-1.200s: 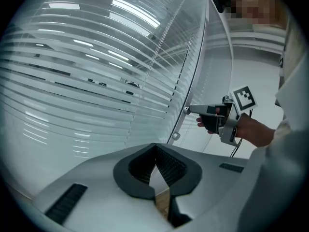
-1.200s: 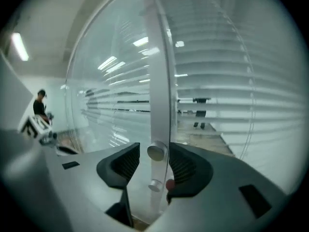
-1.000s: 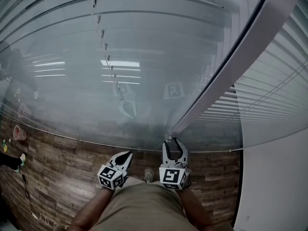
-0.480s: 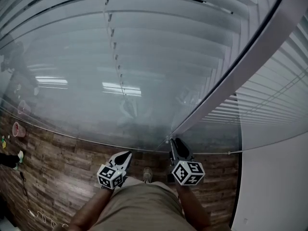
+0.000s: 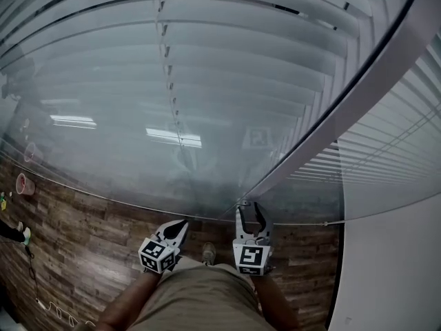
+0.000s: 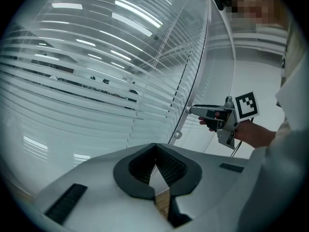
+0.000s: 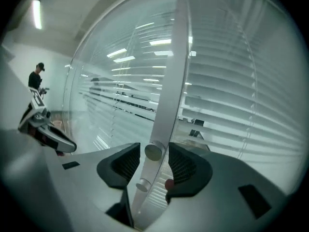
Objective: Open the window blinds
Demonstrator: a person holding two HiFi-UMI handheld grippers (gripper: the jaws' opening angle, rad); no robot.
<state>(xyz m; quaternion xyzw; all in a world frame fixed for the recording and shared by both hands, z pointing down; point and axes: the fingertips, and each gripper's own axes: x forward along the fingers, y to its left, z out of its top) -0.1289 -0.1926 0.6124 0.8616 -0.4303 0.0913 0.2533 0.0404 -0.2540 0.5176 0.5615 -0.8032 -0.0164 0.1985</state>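
Note:
White slat blinds (image 5: 207,67) hang behind a glass pane, beside a grey upright frame post (image 5: 358,95). A round silver tilt knob (image 7: 153,151) sits low on that post, with a smaller one (image 7: 143,184) under it. My right gripper (image 5: 249,211) is open and its jaws have just been opening; the knob stands between the pads, apart from both. In the left gripper view the right gripper (image 6: 219,116) reaches level to the post. My left gripper (image 5: 180,225) hangs to the left of it, shut and empty, off the glass.
Wood-plank floor (image 5: 83,233) runs along the foot of the glass. A white wall (image 5: 393,267) closes the right side. A red cup (image 5: 23,183) and a thin cable (image 5: 41,292) lie at the far left. A person (image 7: 36,76) stands far off.
Half a second ago my right gripper was rolled to the right with narrower jaws at the knob; now it is back upright with the jaws wide. The left gripper has not moved.

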